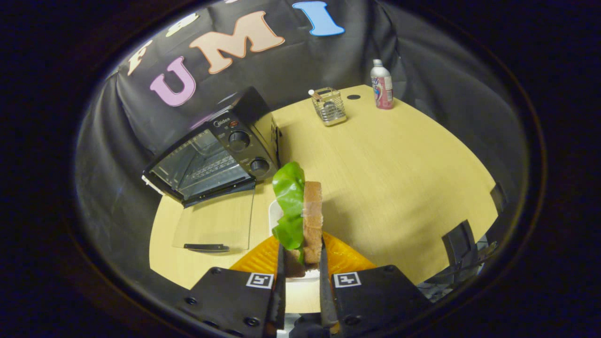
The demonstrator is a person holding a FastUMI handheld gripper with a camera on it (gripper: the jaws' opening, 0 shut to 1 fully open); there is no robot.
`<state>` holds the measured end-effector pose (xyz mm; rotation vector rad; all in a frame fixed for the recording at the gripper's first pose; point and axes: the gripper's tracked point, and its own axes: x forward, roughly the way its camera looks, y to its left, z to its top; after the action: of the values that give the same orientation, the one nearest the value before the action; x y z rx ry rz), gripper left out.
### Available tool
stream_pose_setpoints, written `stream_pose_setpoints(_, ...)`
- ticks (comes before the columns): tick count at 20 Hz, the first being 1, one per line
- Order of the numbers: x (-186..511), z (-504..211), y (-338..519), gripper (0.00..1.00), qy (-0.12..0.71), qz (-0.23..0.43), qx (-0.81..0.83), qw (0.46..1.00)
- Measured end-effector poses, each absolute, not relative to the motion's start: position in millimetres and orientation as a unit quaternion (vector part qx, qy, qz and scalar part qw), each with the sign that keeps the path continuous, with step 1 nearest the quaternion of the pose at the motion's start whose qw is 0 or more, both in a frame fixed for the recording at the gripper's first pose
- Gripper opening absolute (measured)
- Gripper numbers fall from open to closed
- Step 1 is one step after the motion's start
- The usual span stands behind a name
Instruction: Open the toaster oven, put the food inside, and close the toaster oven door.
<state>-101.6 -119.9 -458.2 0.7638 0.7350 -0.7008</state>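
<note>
My gripper (301, 263) is shut on a sandwich (303, 216), bread slices with a green lettuce leaf on its left side, held upright between both fingers above the table. Below it sits an orange plate (347, 258) with a white dish (273, 213) just behind the sandwich. The black toaster oven (220, 150) stands beyond the fingers to the left, at the table's back edge. Its glass door (213, 223) is folded down flat onto the table, handle toward me, and the wire rack inside shows.
A wire holder (329, 107) with a small utensil and a pink-labelled bottle (382, 85) stand at the far side of the wooden table (399, 178). A dark chair (462, 241) sits off the table's near right edge.
</note>
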Motion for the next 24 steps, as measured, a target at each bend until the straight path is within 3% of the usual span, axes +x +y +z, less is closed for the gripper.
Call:
stream_pose_setpoints(2,-98.6,-448.3,-115.5,0.32,0.339,-0.321,0.348,0.813)
stream_pose_setpoints(3,-98.1,-442.6,-114.7,0.25,0.335,-0.321,0.346,0.815)
stream_pose_setpoints(10,-80.1,-363.9,-106.2,0.25,0.215,-0.349,0.408,0.816)
stream_pose_setpoints(15,-3.5,-329.0,-71.7,0.25,0.056,-0.316,0.573,0.755)
stream_pose_setpoints(24,129.8,-388.3,-28.5,0.25,0.019,-0.336,0.662,0.669)
